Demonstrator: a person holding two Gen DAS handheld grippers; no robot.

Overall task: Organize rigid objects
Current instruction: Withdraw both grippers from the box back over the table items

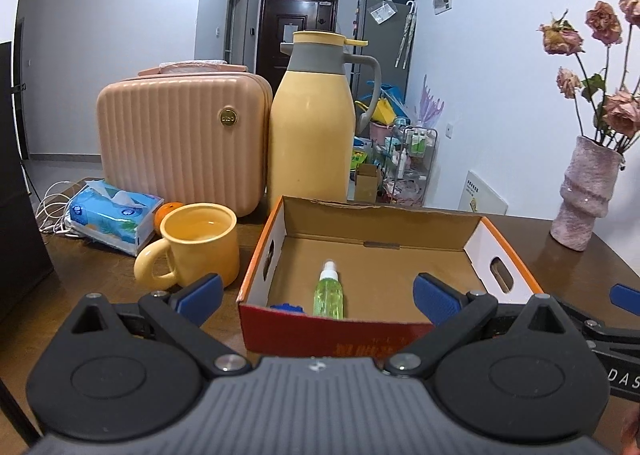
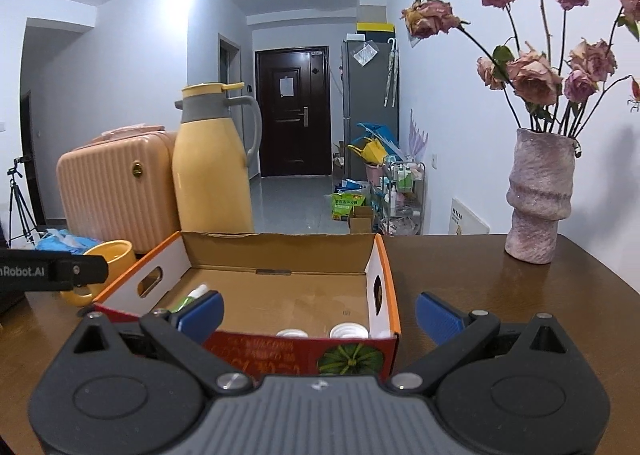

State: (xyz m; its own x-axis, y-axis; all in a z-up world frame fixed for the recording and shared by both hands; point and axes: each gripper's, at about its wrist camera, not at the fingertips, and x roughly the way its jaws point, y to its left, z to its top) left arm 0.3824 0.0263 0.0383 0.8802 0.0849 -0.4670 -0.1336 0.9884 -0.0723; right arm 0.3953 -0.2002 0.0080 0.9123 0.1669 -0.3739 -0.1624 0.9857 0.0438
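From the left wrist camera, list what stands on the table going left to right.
Tissue pack → mug → thermos jug → cardboard box → vase.

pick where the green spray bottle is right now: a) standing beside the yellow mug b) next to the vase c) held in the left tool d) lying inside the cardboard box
d: the green spray bottle lies flat on the floor of the cardboard box, with both tools open and empty.
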